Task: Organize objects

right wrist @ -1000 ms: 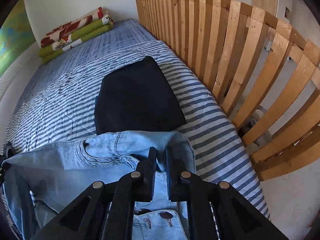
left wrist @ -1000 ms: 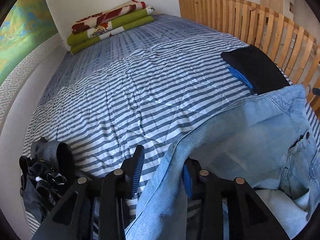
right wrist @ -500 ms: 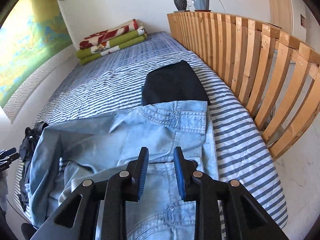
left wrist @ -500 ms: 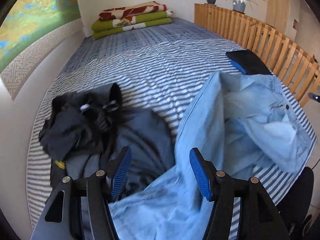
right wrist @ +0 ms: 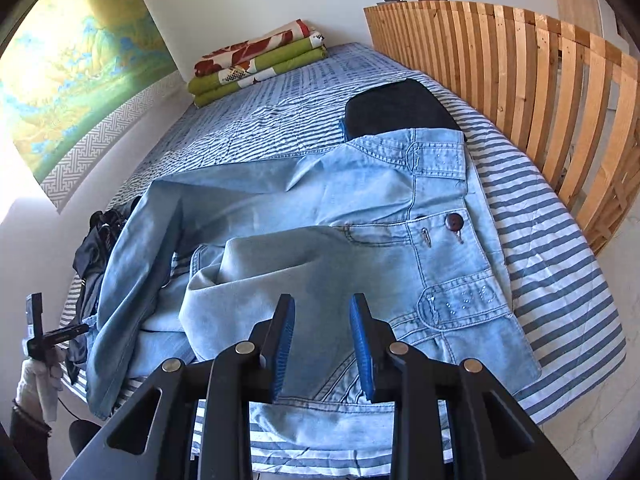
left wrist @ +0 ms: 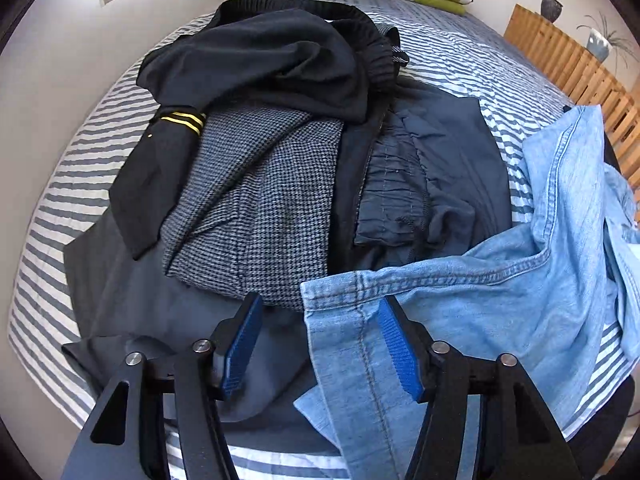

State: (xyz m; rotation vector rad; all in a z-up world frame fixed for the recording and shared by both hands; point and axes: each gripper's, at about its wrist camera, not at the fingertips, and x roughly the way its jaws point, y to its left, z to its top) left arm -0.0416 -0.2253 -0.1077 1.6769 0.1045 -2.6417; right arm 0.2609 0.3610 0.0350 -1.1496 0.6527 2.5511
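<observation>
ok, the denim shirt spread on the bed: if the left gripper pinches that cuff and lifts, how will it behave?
Likely floppy: the denim shirt lies creased and folded over itself, so it should drape, not hold shape. Probably heavyish for cloth, judging by its thick seams. The sleeve cuff overlaps the dark clothes pile, so lifting may drag on it. The left gripper is open.

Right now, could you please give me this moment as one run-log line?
left gripper: open over denim shirt hem, just closing | right gripper: open above shirt | dark clothes pile: untouched on bed
</observation>
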